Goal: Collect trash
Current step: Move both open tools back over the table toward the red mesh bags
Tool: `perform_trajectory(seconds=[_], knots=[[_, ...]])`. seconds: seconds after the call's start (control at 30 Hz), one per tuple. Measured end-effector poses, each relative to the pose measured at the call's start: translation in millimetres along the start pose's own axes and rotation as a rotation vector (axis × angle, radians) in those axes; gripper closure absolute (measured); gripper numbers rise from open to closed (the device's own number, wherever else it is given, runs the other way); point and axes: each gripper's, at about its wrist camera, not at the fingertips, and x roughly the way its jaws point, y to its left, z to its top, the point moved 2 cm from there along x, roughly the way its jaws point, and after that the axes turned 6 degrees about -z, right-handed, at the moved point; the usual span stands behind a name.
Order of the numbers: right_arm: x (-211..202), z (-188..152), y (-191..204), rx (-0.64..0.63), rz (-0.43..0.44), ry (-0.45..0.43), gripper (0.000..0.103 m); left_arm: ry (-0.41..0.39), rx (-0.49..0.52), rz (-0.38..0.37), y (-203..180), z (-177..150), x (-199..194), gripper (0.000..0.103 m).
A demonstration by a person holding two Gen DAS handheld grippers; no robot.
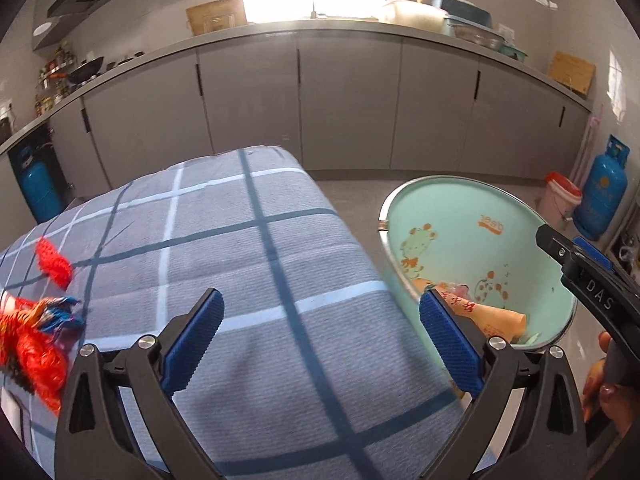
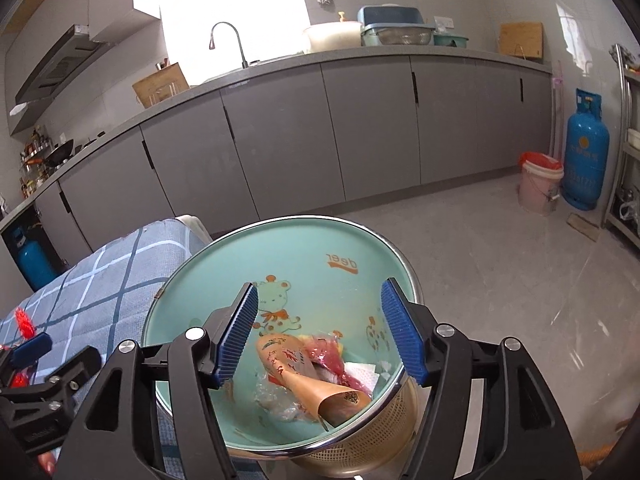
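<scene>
From the left wrist view, a table draped in a blue-grey checked cloth is seen in a kitchen lined with grey cabinets under a long counter, a bright window washing out the wall above. A blue gas cylinder and a pink bucket with a red liner are set on the floor at the right. Crumpled red and orange wrappers are left on the cloth at the left edge, blurred and partly cut off. A mint-green bowl printed with cartoon animals is seen just beside the table's right side; its near part is hidden by a finger. The left gripper is spread wide over the cloth — nothing is held or touched. The right gripper is partly seen above the bowl's rim.

From the right wrist view, the same bowl is shown nested in a perforated metal colander. Inside it, a tan paper cone with red print, a pink plastic wrapper, white paper and clear film are gathered — the collected trash. The right gripper is held partly open above it, nothing between the pads. The left gripper is glimpsed at the lower left, mostly cut off.
</scene>
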Motion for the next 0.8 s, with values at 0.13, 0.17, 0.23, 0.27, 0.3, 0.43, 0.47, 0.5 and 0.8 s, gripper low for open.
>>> perform_trajectory(seconds=[0.13,0.17,0.23,0.27,0.3,0.43,0.47,0.5,0.8], knots=[[-8,-5,14,-0.045,0.020,-0.010,0.038,-0.024,-0.036,0.035,21,-8,-20,0.006],[-10,-6,18,-0.062,0.024,-0.012,0.038,-0.029,-0.044,0.044,27,-11,-25,0.006],[-14,-8,30,-0.102,0.036,-0.017,0.038,-0.037,-0.058,0.064,39,-18,-36,0.006],[-16,-10,36,-0.122,0.043,-0.021,0.038,-0.040,-0.062,0.071,43,-20,-40,0.006],[-19,-11,42,-0.143,0.048,-0.024,0.038,-0.044,-0.069,0.086,50,-24,-45,0.006],[-26,-21,69,-0.252,0.038,-0.031,0.038,-0.042,-0.102,0.111,71,-38,-62,0.006],[-28,-23,75,-0.282,0.034,-0.037,0.038,-0.039,-0.110,0.116,77,-41,-65,0.006],[-32,-24,83,-0.313,0.038,-0.040,0.038,-0.036,-0.119,0.124,83,-45,-69,0.006],[-58,-29,135,-0.348,0.164,0.018,0.032,-0.056,-0.209,0.237,152,-74,-116,0.006]])
